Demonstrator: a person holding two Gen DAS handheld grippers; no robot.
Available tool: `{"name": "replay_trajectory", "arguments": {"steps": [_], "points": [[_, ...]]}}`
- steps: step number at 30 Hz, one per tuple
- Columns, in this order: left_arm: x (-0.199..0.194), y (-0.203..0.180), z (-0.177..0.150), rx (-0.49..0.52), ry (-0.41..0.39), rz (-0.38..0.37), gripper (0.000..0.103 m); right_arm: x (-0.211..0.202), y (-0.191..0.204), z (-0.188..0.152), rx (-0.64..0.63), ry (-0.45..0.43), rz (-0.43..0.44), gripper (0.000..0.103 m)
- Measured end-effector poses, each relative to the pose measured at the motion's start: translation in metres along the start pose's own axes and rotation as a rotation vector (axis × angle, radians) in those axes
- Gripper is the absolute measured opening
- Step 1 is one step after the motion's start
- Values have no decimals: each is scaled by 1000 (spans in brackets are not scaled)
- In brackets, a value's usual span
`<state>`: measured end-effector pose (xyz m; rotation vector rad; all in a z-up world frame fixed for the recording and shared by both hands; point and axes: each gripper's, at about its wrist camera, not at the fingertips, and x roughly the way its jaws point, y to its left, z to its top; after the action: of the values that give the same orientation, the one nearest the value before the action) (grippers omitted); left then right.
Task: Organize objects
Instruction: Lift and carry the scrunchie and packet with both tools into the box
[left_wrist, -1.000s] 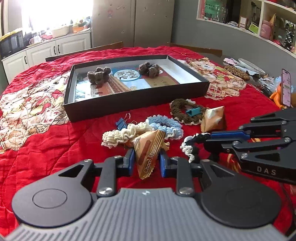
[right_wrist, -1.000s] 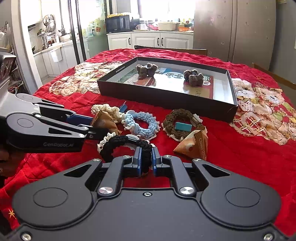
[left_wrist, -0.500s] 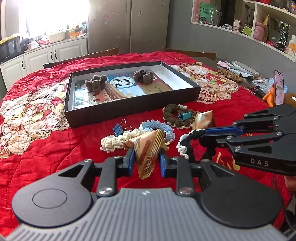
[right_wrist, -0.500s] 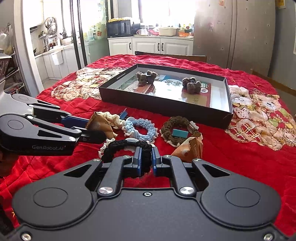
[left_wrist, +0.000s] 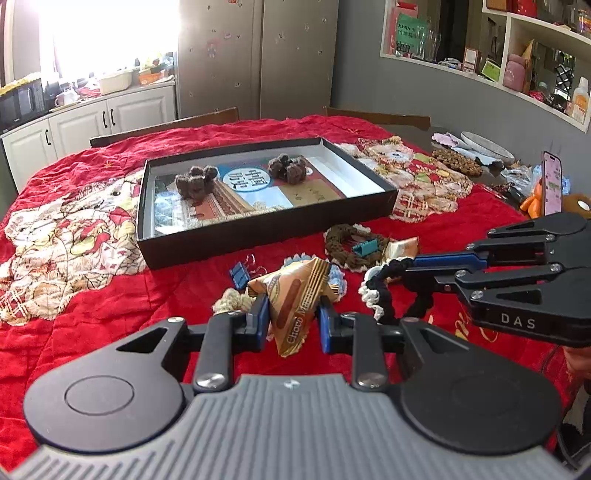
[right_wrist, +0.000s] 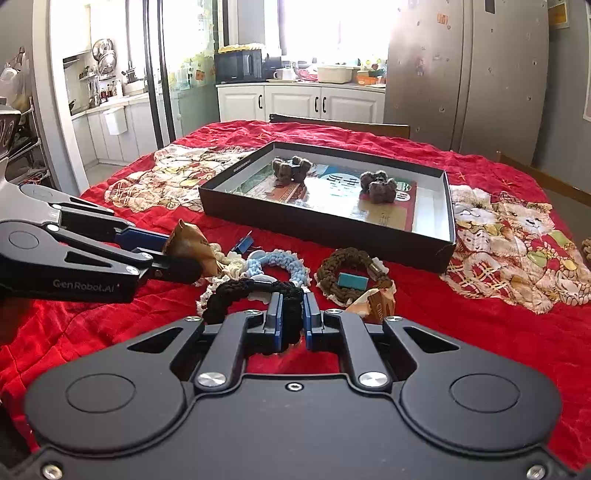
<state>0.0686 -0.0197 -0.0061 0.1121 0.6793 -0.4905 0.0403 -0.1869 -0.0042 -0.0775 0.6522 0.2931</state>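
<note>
The Choco snack packet is held off the counter between the fingers of the left tool, which is closed on its lower half. It looks light, crinkly and easily crushed, so a gentle pinch across the flat foil faces should serve better than the slippery pointed corners. The right tool is nearly closed on the black crocheted scrunchie, gripping through its band; it seems soft, limp and likely to sag, so any part of the ring gives a hold.

Below and beyond lie a cream scrunchie, a blue scrunchie, a brown scrunchie with a teal binder clip on it, a blue binder clip and a second snack packet.

The black box, near on the red cloth, holds two brown pom-pom hair ties with bare floor between and in front of them. Its raised near wall must be cleared; both tools are close together, so they may crowd each other.
</note>
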Motion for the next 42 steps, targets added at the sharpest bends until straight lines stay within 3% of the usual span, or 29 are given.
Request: {"name": "replay_trajectory", "arguments": {"steps": [23,33,42], "points": [[19,8,69,26,-91,37,31,-5,-47,60,42,-122,-125,11],[59,23,104,-6,-100,79,31,23,-71,103,74,-148,-176,11],[103,39,125,-49,-97,119,31,71,-102,122,133,-112,-199,11]]}}
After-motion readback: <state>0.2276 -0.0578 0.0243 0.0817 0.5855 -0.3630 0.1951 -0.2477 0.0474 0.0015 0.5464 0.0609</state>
